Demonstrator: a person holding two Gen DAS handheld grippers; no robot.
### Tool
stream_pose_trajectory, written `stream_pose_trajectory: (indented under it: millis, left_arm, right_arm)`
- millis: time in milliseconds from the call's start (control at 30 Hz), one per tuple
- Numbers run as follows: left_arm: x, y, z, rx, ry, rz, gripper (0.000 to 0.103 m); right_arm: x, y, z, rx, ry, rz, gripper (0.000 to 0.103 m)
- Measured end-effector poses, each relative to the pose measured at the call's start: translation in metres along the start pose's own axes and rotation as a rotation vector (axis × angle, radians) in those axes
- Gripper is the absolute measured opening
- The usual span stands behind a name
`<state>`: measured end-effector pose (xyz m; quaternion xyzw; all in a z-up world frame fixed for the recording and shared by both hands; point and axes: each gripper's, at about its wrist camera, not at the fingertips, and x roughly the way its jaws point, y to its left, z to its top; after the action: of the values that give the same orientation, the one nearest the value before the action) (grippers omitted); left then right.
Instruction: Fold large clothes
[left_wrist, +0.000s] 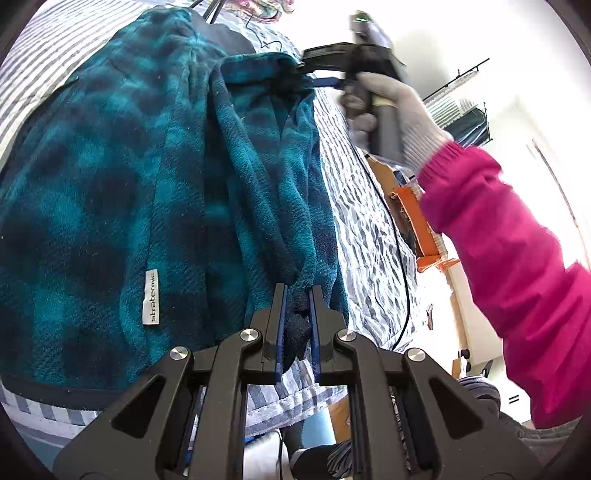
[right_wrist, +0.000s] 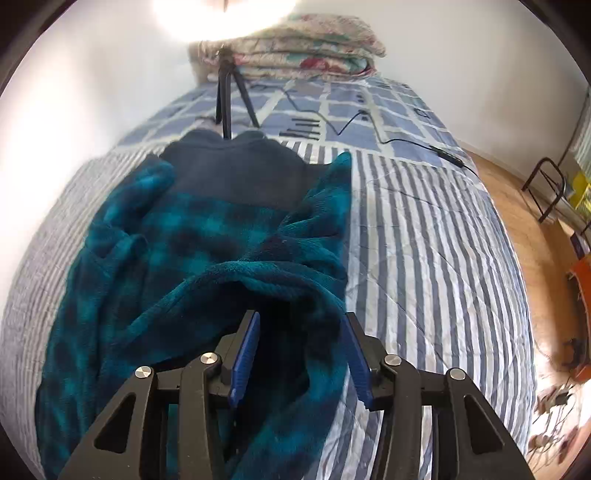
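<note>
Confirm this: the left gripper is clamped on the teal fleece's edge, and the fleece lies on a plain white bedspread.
Not quite. The left gripper is clamped on the teal fleece, but the bedspread is striped blue-grey and white, not plain white. The right wrist view shows the stripes most clearly.

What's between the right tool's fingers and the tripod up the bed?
The teal fleece, from the right tool up to the tripod; right wrist view.
</note>
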<state>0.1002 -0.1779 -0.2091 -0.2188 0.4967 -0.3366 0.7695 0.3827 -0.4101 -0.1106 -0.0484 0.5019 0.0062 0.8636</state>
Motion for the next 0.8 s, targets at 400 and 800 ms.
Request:
stream_pose_trajectory:
  millis: [400, 800]
  left_arm:
    - [0.003, -0.004, -0.006, 0.019, 0.015, 0.006, 0.009]
    - [0.007, 0.003, -0.002, 0.017, 0.03, 0.028, 0.009]
  right_arm:
    - [-0.015, 0.049, 0.056, -0.039, -0.066, 0.061, 0.001]
    - [0.041, 0.103, 0.052, -0.115, 0.02, 0.115, 0.023]
